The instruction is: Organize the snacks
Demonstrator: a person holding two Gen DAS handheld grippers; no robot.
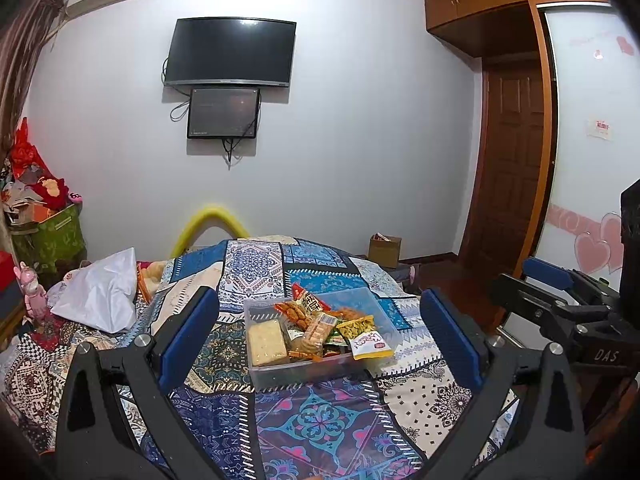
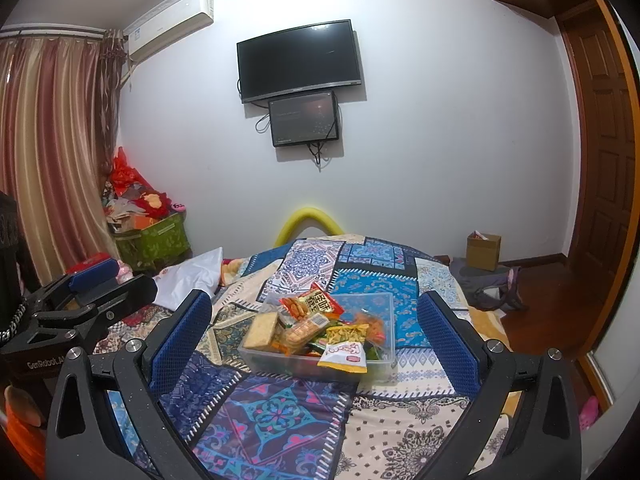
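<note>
A clear plastic bin sits on the patterned quilt of a bed, holding several snack packets: a pale cracker pack, a red packet and a yellow-white packet hanging over the front rim. The bin also shows in the right wrist view, with the yellow-white packet at its near edge. My left gripper is open and empty, held above the quilt short of the bin. My right gripper is open and empty, likewise short of the bin.
A white bag lies on the bed's left side. A green box piled with clutter stands in the corner by the curtain. A cardboard box and clothing lie on the wooden floor at right. Two screens hang on the wall.
</note>
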